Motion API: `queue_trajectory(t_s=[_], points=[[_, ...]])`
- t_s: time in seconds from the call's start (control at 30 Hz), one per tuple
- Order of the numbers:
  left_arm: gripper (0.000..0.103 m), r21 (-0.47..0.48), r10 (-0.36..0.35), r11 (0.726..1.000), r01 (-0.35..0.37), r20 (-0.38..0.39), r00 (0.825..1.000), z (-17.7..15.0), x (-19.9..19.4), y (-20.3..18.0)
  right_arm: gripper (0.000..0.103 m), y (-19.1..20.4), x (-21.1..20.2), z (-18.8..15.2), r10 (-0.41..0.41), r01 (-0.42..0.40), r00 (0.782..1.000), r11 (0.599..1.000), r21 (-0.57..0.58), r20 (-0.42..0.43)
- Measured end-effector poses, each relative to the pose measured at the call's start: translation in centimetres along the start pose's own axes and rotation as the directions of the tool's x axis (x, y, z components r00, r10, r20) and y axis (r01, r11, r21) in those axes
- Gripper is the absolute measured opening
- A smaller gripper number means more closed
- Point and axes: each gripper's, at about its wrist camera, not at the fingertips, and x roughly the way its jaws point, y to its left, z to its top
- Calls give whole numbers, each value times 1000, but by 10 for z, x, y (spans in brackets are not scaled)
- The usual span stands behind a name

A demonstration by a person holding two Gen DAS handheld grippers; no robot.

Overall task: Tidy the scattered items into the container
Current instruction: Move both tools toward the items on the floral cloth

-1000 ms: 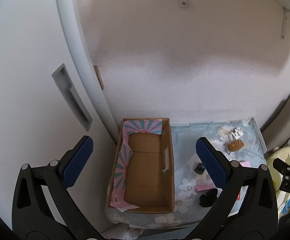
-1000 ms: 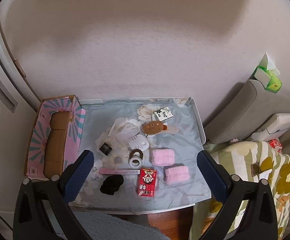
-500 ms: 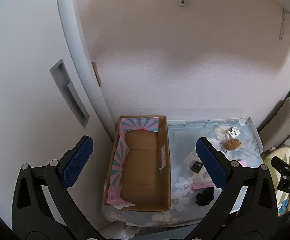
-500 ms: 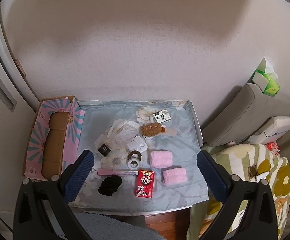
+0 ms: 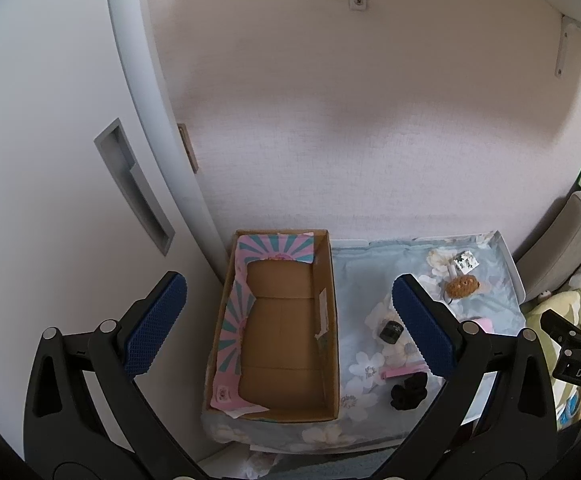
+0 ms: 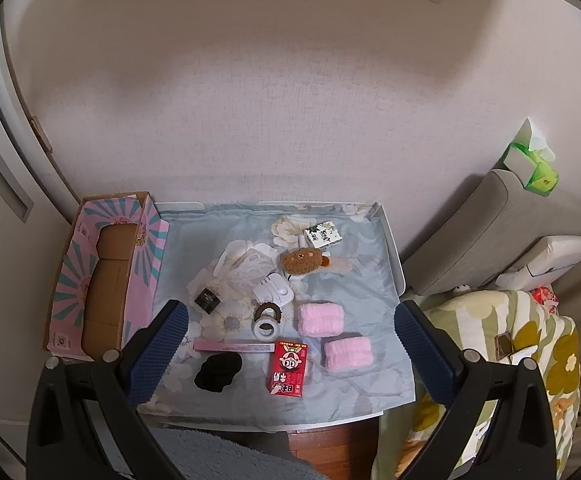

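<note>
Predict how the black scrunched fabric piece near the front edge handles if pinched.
The black scrunched fabric piece looks soft and lumpy, so it will likely squash flat and droop. Probably light for its size. It lies beside the long pink flat box, so a wide pinch might nudge that.

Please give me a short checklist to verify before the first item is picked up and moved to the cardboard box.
1. Cardboard box has free space: ok, nothing lies inside.
2. Left gripper jaws open, holding nothing: ok.
3. Right gripper jaws open, holding nothing: ok.
4. Items reachable from above: ok; red box, black scrunchie and two pink rolls lie uncovered on the floral cloth.
5. First target lies apart from its neighbours: ok for the red box, though the pink tube is close.
6. Gripper height above the cloth: cannot tell.
</note>
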Motion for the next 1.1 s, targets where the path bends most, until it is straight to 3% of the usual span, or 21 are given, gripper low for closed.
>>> queue_trajectory(t_s=[0.37,0.47,0.53,0.6,0.67,0.77,0.87,0.97,1.03,1.1], points=[[103,-16,5,1000,-5,-14,1000,-1,8,3,102,-2,-4,4,27,-27,999,1000,-4,25],[103,-48,-15,999,14,-18,1000,-2,10,6,102,-6,-17,6,91,-93,991,995,20,103],[103,-85,-48,995,48,-7,999,-3,11,9,102,-14,-31,9,132,-143,972,989,47,194],[103,-127,-101,986,105,33,994,-6,9,13,102,-17,-38,12,107,-124,964,991,56,244],[103,-142,-111,982,122,79,991,-8,7,14,102,-14,-32,16,65,-76,972,996,41,224],[103,-95,-75,992,82,76,994,-7,11,7,102,-8,-20,17,32,-39,984,999,37,174],[103,-7,-45,999,45,7,999,-6,22,-8,102,-5,-24,14,-2,-4,973,1000,26,230],[103,59,-65,996,67,-31,997,-9,36,-28,102,2,-23,12,9,5,964,998,-55,266],[103,104,-98,989,105,-70,993,-12,48,-46,102,7,-10,11,20,4,981,993,-121,191],[103,164,-116,977,135,-122,986,-20,67,-71,102,-1,3,9,49,-37,990,995,-90,134]])
